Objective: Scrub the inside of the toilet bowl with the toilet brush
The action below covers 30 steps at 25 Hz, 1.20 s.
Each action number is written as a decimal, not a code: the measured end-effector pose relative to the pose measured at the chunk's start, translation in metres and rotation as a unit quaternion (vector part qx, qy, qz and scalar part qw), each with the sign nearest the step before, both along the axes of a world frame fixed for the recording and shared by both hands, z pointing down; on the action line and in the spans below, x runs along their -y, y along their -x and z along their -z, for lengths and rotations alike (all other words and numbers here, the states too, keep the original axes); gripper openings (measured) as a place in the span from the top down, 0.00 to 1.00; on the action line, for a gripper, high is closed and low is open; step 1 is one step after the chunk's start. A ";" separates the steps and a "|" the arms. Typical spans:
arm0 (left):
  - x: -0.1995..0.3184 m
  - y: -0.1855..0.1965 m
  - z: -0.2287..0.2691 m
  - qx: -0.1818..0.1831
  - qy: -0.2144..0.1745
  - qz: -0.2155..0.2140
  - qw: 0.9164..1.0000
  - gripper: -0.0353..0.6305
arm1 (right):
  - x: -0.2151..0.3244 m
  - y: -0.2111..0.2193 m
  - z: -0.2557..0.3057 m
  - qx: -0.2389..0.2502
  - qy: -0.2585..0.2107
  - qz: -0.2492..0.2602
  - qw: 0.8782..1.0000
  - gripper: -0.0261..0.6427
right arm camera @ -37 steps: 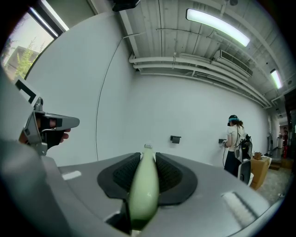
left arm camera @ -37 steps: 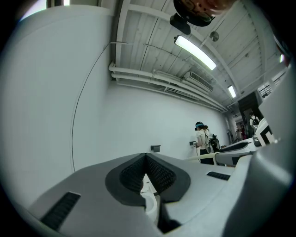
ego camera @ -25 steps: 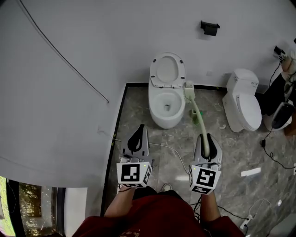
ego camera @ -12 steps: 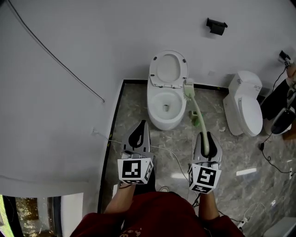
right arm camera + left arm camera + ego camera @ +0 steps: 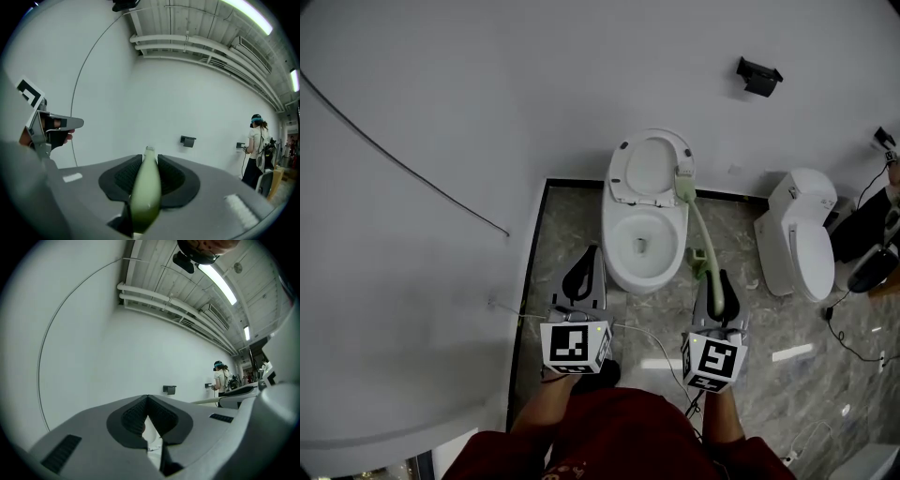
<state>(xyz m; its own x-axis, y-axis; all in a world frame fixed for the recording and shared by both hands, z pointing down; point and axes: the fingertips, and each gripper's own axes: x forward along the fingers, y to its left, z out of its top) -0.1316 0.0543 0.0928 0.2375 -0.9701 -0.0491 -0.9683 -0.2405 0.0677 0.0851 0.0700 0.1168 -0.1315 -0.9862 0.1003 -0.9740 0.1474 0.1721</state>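
Toilet brush (image 5: pixel 701 228) is being held by its pale green handle in the right gripper (image 5: pixel 719 283), whose jaws are clamping on the handle's near end, as the right gripper view is showing plainly. From there the handle is reaching away and slightly left, and its whitish head is sitting at the far right side of the toilet bowl (image 5: pixel 643 246), just beside the raised seat (image 5: pixel 652 167); whether the head is touching the porcelain I cannot tell, but it is not lying down in the water. Near the bowl's right side, a green brush holder (image 5: pixel 700 262) is standing on the grey marble floor (image 5: pixel 572 220). On the near left of the bowl, the left gripper (image 5: pixel 581 274) is hanging above the floor with its jaws pressed together at the tips and nothing between them. Over to the right a second toilet (image 5: pixel 807 246) is standing with its lid down, well apart from the first. A black fixture (image 5: pixel 759 76) is hanging on the white wall beyond, and in the right gripper view a person (image 5: pixel 257 143) is standing at the far right.
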 end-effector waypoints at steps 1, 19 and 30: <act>0.012 0.006 0.000 -0.003 0.001 0.000 1.000 0.94 | 0.011 0.006 0.000 -0.002 0.003 -0.002 1.000 0.79; 0.142 -0.007 -0.025 -0.011 0.027 -0.023 0.999 0.94 | 0.127 0.007 -0.022 -0.001 0.029 -0.014 0.999 0.79; 0.203 -0.073 -0.050 0.028 0.037 -0.018 0.999 0.94 | 0.189 -0.051 -0.065 0.026 0.077 0.017 0.997 0.79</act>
<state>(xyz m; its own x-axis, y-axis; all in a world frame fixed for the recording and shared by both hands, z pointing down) -0.0585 -0.1490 0.1424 0.2720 -0.9616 0.0373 -0.9621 -0.2709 0.0327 0.1360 -0.1191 0.1817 -0.1734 -0.9544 0.2429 -0.9751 0.2011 0.0940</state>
